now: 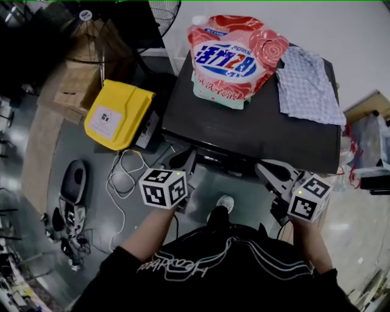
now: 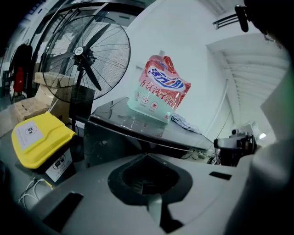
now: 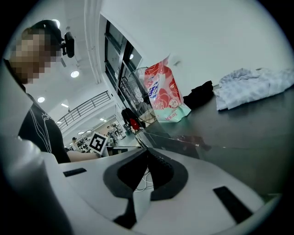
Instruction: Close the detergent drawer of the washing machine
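Now I want a flat, straight push on the drawer front, though I can't make out the drawer under the near edge of the washer (image 1: 244, 131). Left gripper (image 1: 184, 161) and right gripper (image 1: 265, 169) hang just before that edge, jaws together, holding nothing.

**Head view.** The washing machine (image 1: 256, 131) shows only its dark top. Its front face, just ahead of the left tool (image 1: 183, 161) and right tool (image 1: 268, 173), is hidden under the top's near edge, so no drawer front can be made out. The fan (image 1: 164, 12), well beyond the left tool, is cut off by the upper edge. The clutter (image 1: 64, 219) on the floor (image 1: 97, 201) left of the left tool is too small to tell. The print on the pouch (image 1: 234, 52) is too small to read.

**Left gripper view.** The machine's front, beyond the tool, is too dim for detail
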Demonstrator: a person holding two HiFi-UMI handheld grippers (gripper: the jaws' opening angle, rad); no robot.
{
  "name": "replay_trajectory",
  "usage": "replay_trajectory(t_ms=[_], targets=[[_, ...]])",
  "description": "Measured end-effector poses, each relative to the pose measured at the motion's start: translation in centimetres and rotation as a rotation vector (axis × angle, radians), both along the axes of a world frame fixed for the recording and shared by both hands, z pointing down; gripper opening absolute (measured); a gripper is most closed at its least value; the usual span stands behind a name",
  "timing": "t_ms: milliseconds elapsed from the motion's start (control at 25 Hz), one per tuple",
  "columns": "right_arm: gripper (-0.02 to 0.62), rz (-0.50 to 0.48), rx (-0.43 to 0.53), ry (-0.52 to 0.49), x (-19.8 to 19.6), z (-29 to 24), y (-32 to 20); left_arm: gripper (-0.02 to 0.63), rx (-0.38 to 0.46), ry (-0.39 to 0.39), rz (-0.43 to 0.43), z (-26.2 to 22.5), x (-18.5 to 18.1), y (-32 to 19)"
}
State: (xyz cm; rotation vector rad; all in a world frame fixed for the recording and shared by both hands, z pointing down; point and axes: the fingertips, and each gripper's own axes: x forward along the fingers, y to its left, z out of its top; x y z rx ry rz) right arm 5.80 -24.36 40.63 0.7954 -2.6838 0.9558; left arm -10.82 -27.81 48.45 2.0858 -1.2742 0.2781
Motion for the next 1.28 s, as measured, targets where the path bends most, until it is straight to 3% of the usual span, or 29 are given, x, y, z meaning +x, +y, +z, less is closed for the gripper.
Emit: replay_trajectory(t_ms=[200, 720, 920, 1000, 1280], targets=[[0.028, 0.052, 0.030, 0.017, -0.2, -0.3, 1.3, 0.023, 0.027, 0.002, 0.013, 0.3, -0.2, 0.0], [0.028, 0.105, 0.055, 0.030, 0.5, -0.8, 3.9, 0.023, -0.035, -0.004, 0.094, 0.7, -0.1, -1.4], [0.026, 0.049, 0.070, 0.073, -0.9, -1.5, 4.8, 0.025, -0.165, 0.075, 0.155, 1.3, 0.5, -0.3], [0.026, 0.041, 0.078, 0.076, -1.4, -2.2, 5.3, 0.025, -0.193, 0.070, 0.200, 1.1, 1.1, 1.2], [0.026, 0.104, 0.070, -0.062, -2.8, -6.7, 8.6, 0.025, -0.029, 0.136, 0.321, -7.8, 1.8, 7.7]])
